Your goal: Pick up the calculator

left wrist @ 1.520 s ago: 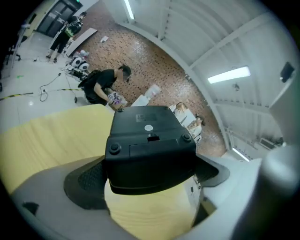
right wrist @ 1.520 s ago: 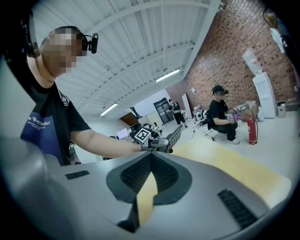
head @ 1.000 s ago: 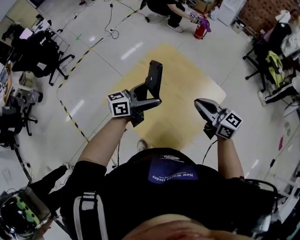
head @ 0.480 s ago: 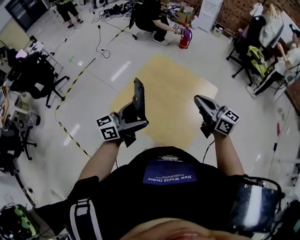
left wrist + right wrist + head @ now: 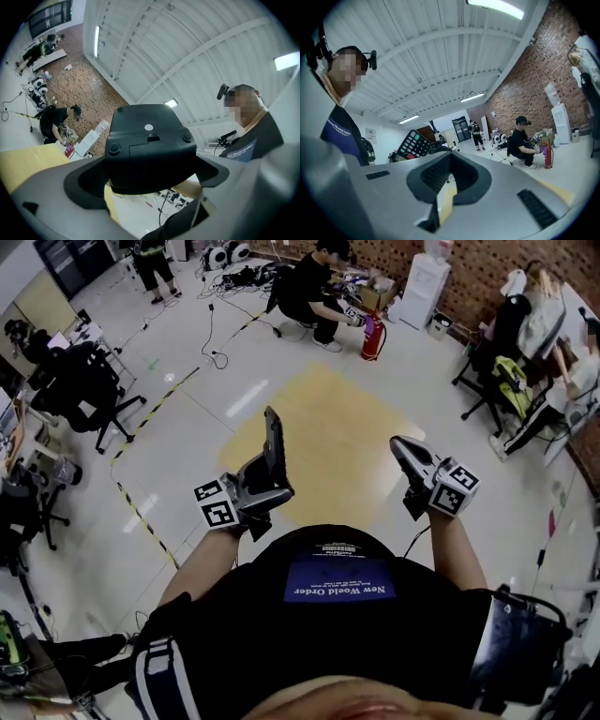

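Head view: where is the calculator (image 5: 273,448)?

Off the floor, clamped in the left gripper (image 5: 269,486) in front of the wearer's chest, left of centre. It stands upright and edge-on. Its lower end is in the jaws and its upper end points toward the far yellow floor patch (image 5: 347,418).

And the right gripper (image 5: 401,448)?

Well apart on the right, at about the same height. Its jaws are drawn together to a point with nothing between them. Far beyond, a crouching person (image 5: 314,292) is beside a red fire extinguisher (image 5: 371,337). An office chair (image 5: 89,381) stands at the far left.

Left gripper view, then?

The calculator (image 5: 149,147) fills the middle with its black back toward the camera: round feet at the corners, a battery hatch, a small pale sticker. The left gripper (image 5: 149,169) is clamped on its near end, with a dark pad (image 5: 82,187) pressed on each side.

Right gripper view?

The right gripper (image 5: 452,164) shows its ribbed pads (image 5: 433,176) meeting at the far tip, holding nothing. A sliver of yellow floor shows through the slot behind them. Past the jaws to the left, the calculator (image 5: 412,144) shows its keypad, tilted, with a green key and a red one among paler keys. To the right, the crouching person (image 5: 522,140) and fire extinguisher (image 5: 545,157) are before the brick wall (image 5: 525,89).
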A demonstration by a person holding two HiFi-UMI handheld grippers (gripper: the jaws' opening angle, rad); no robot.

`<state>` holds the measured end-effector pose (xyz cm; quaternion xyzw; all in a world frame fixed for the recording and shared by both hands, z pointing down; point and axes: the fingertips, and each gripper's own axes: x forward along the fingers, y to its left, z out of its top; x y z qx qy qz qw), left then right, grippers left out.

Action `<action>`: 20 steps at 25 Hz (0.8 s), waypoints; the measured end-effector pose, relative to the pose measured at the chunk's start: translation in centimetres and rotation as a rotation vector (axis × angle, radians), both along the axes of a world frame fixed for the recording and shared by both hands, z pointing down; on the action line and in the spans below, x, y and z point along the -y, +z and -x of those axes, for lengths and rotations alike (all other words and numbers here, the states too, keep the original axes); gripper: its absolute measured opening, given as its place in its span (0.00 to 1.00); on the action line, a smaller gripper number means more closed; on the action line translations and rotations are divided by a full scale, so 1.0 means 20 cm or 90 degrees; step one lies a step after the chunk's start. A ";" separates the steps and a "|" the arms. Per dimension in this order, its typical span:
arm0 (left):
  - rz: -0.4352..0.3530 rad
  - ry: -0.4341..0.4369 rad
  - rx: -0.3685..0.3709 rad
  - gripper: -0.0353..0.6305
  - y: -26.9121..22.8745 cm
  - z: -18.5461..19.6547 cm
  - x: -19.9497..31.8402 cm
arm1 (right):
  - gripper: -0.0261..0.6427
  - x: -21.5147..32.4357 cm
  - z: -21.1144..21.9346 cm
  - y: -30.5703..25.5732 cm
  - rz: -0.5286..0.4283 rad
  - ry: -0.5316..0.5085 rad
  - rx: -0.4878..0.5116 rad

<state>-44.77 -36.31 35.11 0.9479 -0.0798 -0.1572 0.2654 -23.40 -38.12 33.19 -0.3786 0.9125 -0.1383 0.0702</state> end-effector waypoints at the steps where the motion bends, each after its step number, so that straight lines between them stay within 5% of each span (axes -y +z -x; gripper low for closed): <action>1: -0.002 0.001 -0.001 0.93 -0.01 -0.01 -0.01 | 0.02 -0.01 0.00 0.00 -0.002 -0.004 -0.005; 20: -0.013 -0.004 0.006 0.93 -0.10 -0.02 -0.01 | 0.02 0.01 0.07 -0.07 -0.012 -0.060 -0.030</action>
